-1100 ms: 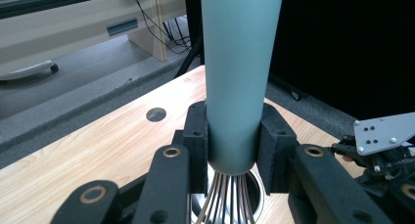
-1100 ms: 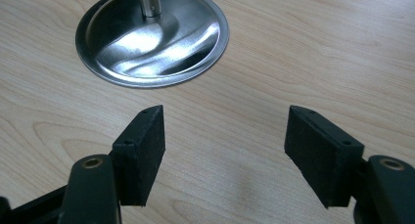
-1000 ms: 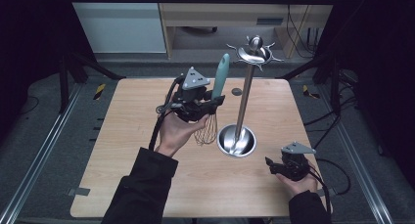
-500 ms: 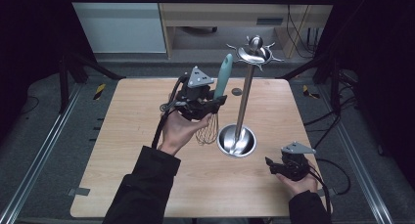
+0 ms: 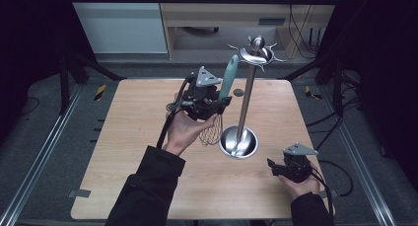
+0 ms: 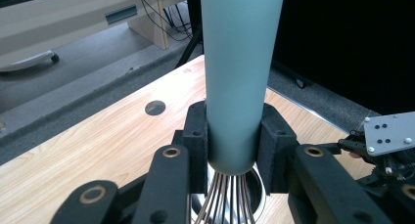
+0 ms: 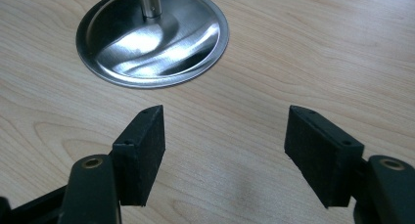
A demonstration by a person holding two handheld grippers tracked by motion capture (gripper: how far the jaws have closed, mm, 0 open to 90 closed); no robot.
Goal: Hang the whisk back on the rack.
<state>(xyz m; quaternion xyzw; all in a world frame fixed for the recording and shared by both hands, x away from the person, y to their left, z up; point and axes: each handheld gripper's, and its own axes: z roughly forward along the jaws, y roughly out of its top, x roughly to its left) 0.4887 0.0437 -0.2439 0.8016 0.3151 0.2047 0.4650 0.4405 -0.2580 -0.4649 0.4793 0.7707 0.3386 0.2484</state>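
A light wooden table (image 5: 123, 152) is sitting on grey floor, with dark curtains at the sides and a pale cabinet (image 5: 118, 23) beyond. The whisk (image 5: 222, 95) is showing a smooth teal handle tapering wider upward and thin wire loops hanging below. At the near edge the right gripper (image 5: 274, 167) is resting low in the person's hand, its jaws standing apart over bare wood, facing the steel stand (image 5: 244, 107) and its round base. Farther off, the left gripper (image 5: 219, 103) is clamping the whisk's handle, holding it raised and nearly upright just beside the stand's pole, palm turned up.
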